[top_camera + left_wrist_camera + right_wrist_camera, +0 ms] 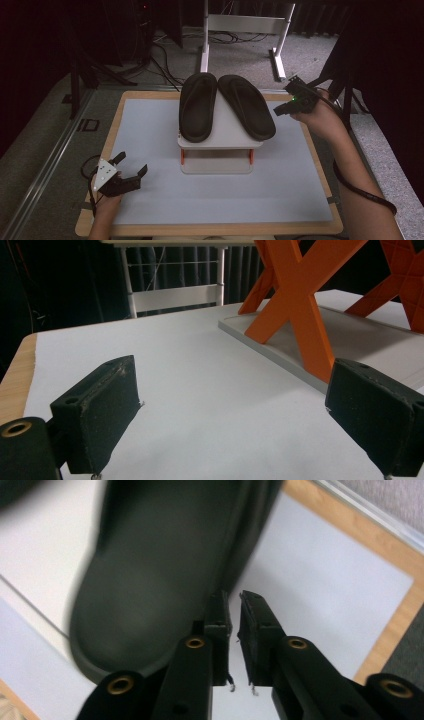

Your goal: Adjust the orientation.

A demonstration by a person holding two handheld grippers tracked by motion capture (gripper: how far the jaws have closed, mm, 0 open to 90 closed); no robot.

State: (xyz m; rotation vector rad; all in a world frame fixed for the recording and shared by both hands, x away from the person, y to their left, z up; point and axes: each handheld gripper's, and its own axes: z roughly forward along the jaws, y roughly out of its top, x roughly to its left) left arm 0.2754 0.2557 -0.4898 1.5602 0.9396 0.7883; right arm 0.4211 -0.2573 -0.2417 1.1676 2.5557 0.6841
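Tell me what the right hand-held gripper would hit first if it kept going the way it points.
Probably the right slipper: the right hand-held gripper aims its nearly shut jaws at that slipper's outer edge on the rack, though depth is unclear.

Right gripper view: the black slipper (165, 570) is blurred, its toe end cut off by the top edge. Left gripper view: the orange cross-shaped legs (300, 300) of the stand are cropped at the top and right edges, and the shelf they carry lies outside the picture. High view: the slippers (197, 107) hide most of the stand's upper shelf (220, 142); the room beyond the worktop (150, 200) is too dark to read.
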